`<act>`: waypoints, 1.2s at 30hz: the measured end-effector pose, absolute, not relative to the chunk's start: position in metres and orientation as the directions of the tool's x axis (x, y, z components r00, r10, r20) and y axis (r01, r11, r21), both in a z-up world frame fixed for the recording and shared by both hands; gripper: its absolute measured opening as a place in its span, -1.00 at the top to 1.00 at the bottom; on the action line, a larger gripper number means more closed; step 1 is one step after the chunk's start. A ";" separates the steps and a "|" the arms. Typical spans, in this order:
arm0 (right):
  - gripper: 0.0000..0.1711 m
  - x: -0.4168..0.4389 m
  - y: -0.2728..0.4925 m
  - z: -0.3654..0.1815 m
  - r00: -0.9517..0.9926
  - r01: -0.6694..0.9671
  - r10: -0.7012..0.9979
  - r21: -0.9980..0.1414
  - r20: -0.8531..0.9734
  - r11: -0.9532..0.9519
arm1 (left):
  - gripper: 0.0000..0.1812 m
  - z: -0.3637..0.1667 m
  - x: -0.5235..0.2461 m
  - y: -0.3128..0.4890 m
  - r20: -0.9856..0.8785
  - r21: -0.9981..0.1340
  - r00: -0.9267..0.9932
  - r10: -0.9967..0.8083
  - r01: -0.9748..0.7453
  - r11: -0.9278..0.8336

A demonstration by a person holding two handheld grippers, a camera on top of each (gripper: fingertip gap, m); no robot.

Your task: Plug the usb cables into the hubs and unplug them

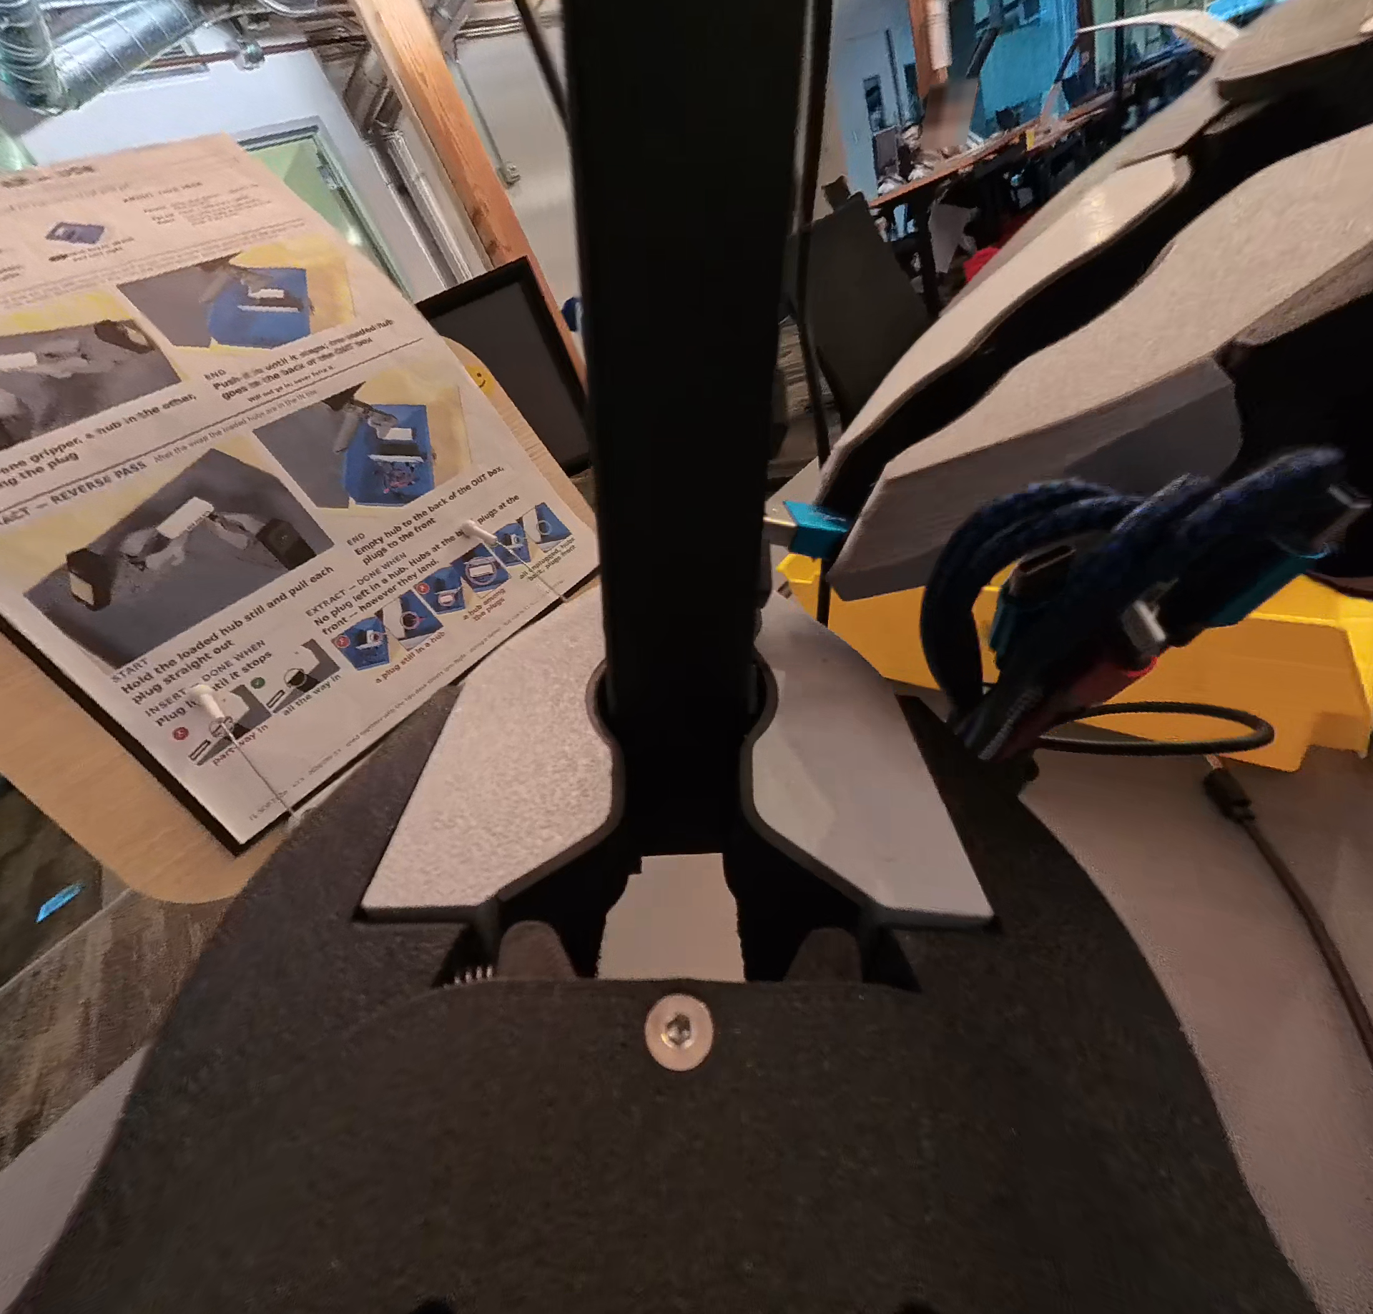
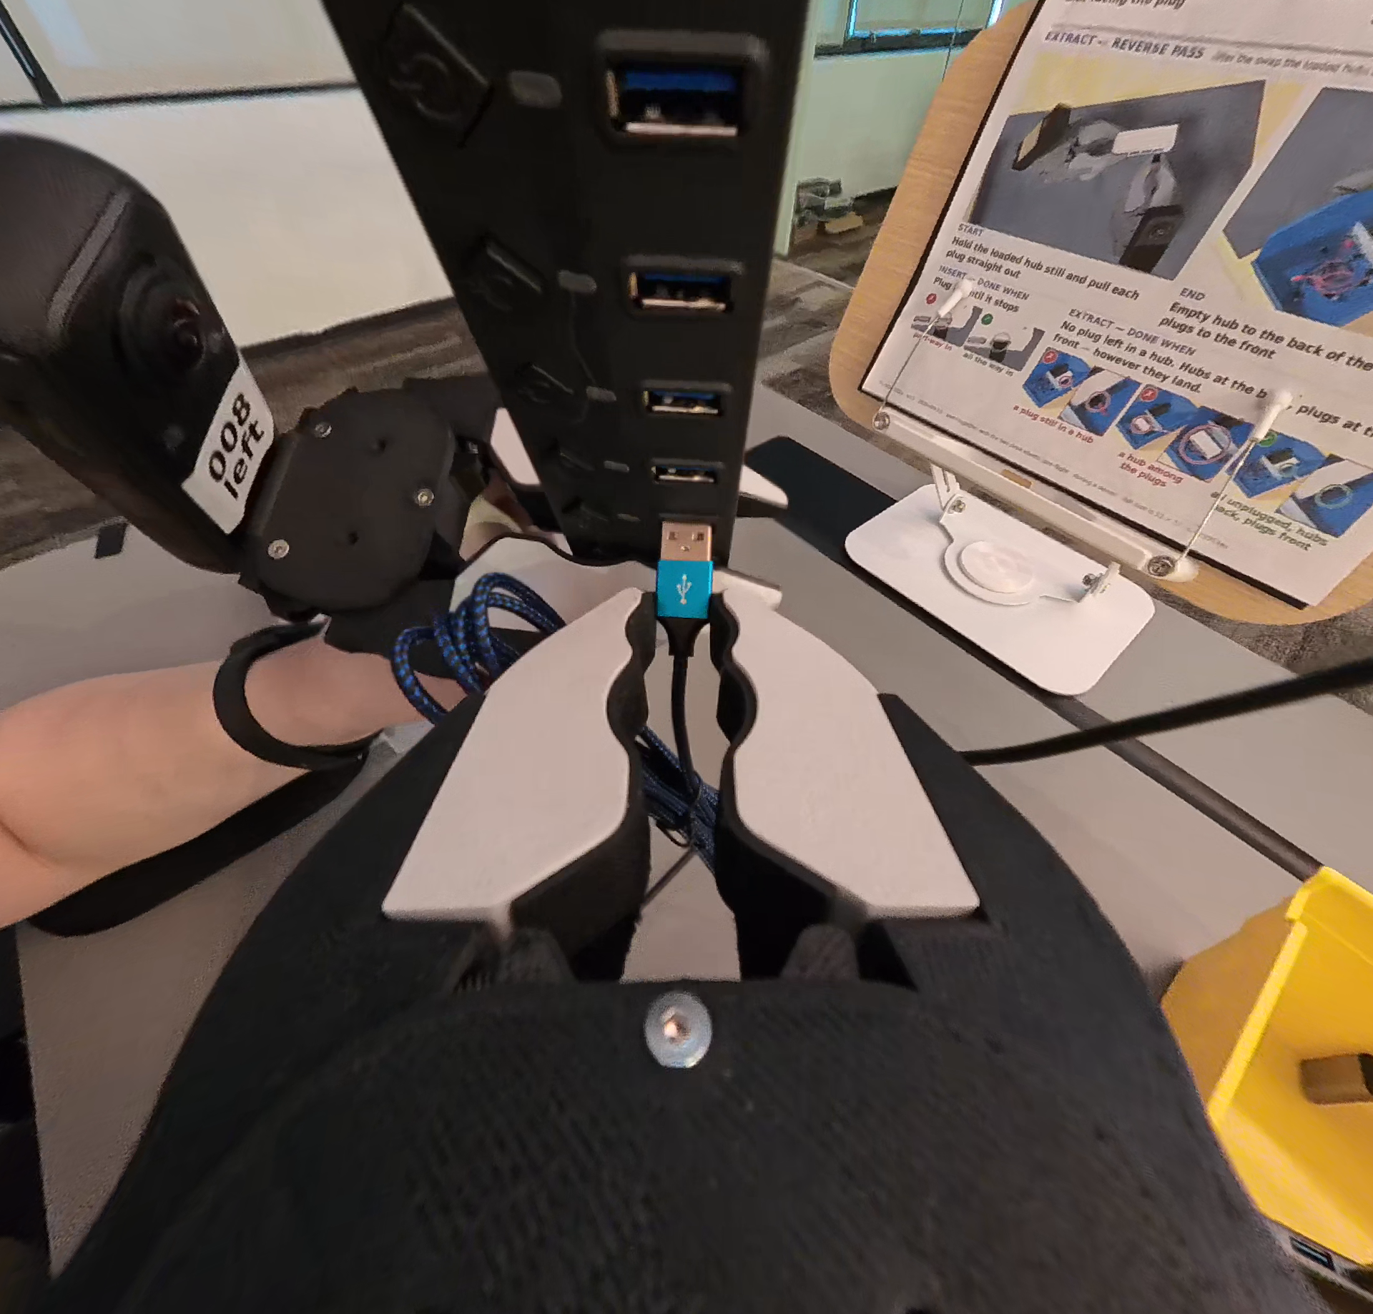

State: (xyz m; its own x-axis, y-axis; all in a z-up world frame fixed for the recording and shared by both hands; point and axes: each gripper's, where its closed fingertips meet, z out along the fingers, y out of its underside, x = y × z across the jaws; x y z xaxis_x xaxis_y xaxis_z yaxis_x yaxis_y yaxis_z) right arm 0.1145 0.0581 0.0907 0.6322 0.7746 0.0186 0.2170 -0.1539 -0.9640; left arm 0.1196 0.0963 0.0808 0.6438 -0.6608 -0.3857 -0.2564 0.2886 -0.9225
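Observation:
My left gripper (image 1: 683, 654) is shut on the lower end of a long black USB hub (image 1: 683, 313), which stands upright. In the right wrist view the hub (image 2: 594, 238) shows a column of several empty ports. My right gripper (image 2: 683, 602) is shut on a blue USB-A plug (image 2: 683, 587). The plug's bare metal tip sits right at the mouth of the hub's lowest port. The plug (image 1: 813, 528) and my right gripper (image 1: 843, 513) also show in the left wrist view, against the hub's right side. A bundle of blue braided cables (image 1: 1114, 573) hangs under the right gripper.
A printed instruction sheet on a wooden board (image 2: 1151, 238) stands on a white stand (image 2: 1003, 595) at the right. A yellow bin (image 2: 1300, 1055) sits at the lower right. A thin black cable (image 2: 1114, 721) crosses the grey table. A person's hand (image 2: 111, 758) holds the left gripper's body (image 2: 356, 506).

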 end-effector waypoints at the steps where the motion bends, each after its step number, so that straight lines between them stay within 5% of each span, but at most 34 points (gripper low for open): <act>1: 0.83 0.116 0.058 0.090 0.630 0.224 0.776 -0.961 0.019 -0.159 | 0.72 0.080 0.121 0.096 -0.393 -0.919 0.633 -0.667 -0.264 0.291; 36: 0.84 0.118 0.055 0.097 0.637 0.190 0.770 -0.975 0.037 -0.111 | 0.71 0.076 0.126 0.092 -0.458 -0.889 0.605 -0.651 -0.331 0.317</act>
State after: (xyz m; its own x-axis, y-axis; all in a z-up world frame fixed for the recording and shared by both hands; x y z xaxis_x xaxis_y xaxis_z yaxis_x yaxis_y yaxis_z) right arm 0.1180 0.0555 0.0969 0.6372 0.7698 0.0367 0.1901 -0.1109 -0.9755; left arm 0.1259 0.0916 0.0761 0.6052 -0.6514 -0.4577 -0.3314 0.3166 -0.8888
